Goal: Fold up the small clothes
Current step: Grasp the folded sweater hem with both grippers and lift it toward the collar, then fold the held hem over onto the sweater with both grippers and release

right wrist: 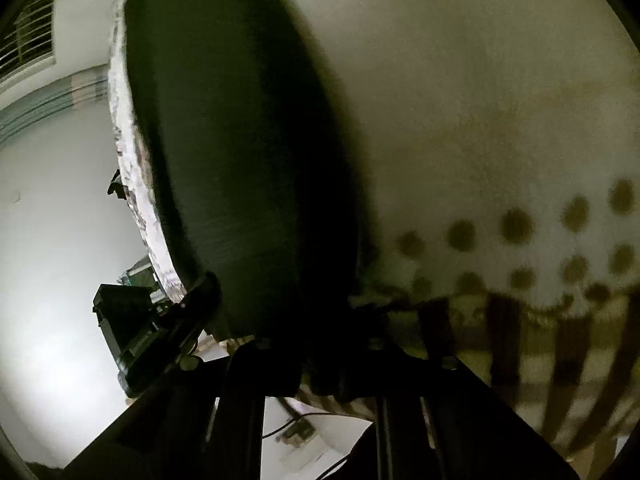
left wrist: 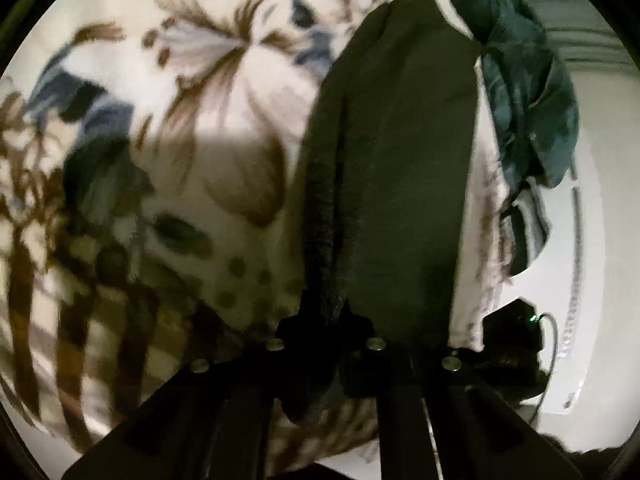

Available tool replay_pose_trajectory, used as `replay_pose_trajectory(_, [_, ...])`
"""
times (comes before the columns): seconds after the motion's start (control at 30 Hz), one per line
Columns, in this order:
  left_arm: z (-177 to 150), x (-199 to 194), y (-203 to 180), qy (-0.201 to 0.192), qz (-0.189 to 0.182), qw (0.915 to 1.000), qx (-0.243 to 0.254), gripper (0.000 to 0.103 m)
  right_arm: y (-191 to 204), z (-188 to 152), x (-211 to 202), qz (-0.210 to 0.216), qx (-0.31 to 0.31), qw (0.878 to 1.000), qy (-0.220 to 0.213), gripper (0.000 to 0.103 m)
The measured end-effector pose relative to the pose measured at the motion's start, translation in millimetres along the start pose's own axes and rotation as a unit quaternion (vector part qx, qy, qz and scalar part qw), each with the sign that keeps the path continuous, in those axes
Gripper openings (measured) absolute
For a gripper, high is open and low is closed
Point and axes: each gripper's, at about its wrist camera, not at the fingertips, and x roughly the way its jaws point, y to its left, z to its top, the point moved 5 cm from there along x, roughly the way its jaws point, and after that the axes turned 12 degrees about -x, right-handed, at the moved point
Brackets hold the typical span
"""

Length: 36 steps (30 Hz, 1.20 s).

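- A dark garment (left wrist: 392, 168) hangs stretched over a floral bedspread (left wrist: 192, 128) of brown, blue and white blooms — the bedspread fills most of the left wrist view behind it.
- To the garment's right, at the bedspread's edge, a crumpled teal cloth (left wrist: 532, 92) lies heaped; it is near the garment but apart from it.
- Beyond the edge, a pale wall (left wrist: 592, 248) and a black device with a small green light (left wrist: 516, 328) show.
- The left hand-held gripper (left wrist: 332, 328) is pressed together on the garment's near edge, bunched folds pinched between its fingers.
- The garment's long axis runs straight away from the left camera, narrowing to a point at the far end.
- In the right wrist view the same dark garment (right wrist: 240, 152) rises broad and blurred from the right hand-held gripper (right wrist: 324, 332). The fabric disappears between its dark fingers, though the closeness of the jaws is lost in shadow; I cannot tell.
- Right of it lies the bedspread's dotted, striped border (right wrist: 520, 264) — left of it a window grille (right wrist: 28, 40) and a dark boxy object (right wrist: 124, 320).
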Motion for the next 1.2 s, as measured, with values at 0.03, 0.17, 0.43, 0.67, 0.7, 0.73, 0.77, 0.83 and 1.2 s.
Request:
replay_pose_trajectory(0.03, [1, -6, -3, -0.005, -0.006, 1.0000, -0.002, 0.006, 8, 0, -5, 0.002, -0.007, 1.000, -0.007, 0.012])
replay_pose_trajectory(0.17, [6, -31, -21, -0.020, -0.038, 0.9991, -0.005, 0.006, 33, 6, -32, 0.006, -0.037, 0.999, -0.033, 0.012])
replay_pose_trajectory(0.43, [47, -47, -83, -0.042, -0.097, 0.9944, -0.004, 0.006, 73, 60, -109, 0.011, -0.086, 0.992, -0.091, 0.011])
replay_pose_trajectory(0.67, [133, -41, -161, -0.075, -0.127, 0.9884, 0.036, 0.006, 106, 173, -166, -0.002, -0.133, 0.979, -0.158, 0.011])
replay_pose_trajectory(0.7, [152, -36, -175, -0.076, -0.134, 0.9873, 0.040, 0.006, 108, 187, -176, -0.003, -0.134, 0.977, -0.166, 0.011])
replay_pose_trajectory(0.73, [172, -30, -188, -0.079, -0.135, 0.9867, 0.043, 0.006, 113, 207, -184, -0.008, -0.135, 0.975, -0.176, 0.011])
replay_pose_trajectory(0.77, [185, -27, -195, -0.081, -0.136, 0.9864, 0.046, 0.006, 117, 225, -187, -0.012, -0.136, 0.974, -0.182, 0.011])
replay_pose_trajectory(0.83, [222, -14, -218, -0.081, -0.138, 0.9858, 0.049, 0.006, 123, 269, -198, -0.024, -0.140, 0.970, -0.196, 0.011])
replay_pose_trajectory(1.2, [412, 79, -287, -0.046, -0.129, 0.9905, 0.005, 0.011, 128, 501, -191, -0.059, -0.077, 0.970, -0.225, 0.011])
